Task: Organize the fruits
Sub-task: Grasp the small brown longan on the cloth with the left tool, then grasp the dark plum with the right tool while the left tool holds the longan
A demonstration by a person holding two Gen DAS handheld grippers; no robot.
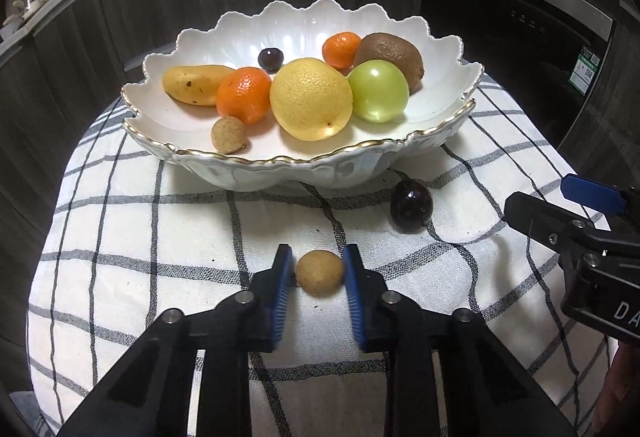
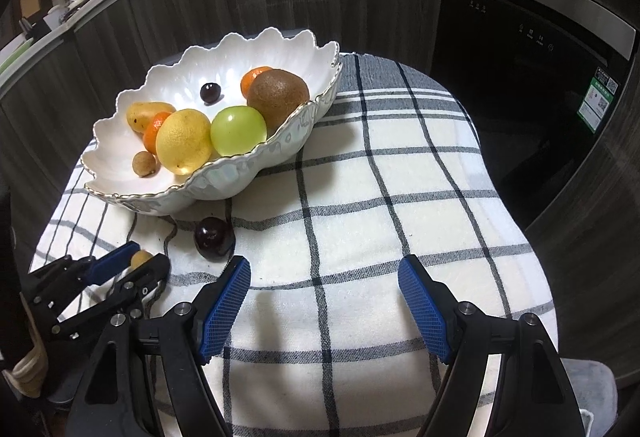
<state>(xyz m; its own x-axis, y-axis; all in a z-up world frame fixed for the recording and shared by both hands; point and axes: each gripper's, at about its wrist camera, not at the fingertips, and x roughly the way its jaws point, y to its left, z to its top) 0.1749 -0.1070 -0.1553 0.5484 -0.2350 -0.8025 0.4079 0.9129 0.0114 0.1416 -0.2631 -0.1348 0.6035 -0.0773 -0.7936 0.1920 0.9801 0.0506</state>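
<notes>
Got my left gripper [image 1: 319,273] pinched on the little tan fruit [image 1: 320,273] down on the checked cloth [image 1: 160,237], since it belongs in the white bowl [image 1: 280,169] just beyond. Right gripper [image 2: 324,301] hangs wide and empty near the dark plum [image 2: 213,235], probably next.

Overhead light, soft shadows; glare inside white bowl [image 1: 440,125]; sharp focus; fisheye bending, dark corners.

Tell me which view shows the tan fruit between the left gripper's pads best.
The left wrist view: the tan fruit sits centred and whole between the left gripper pads. The right wrist view shows only a small sliver at its edge.
</notes>
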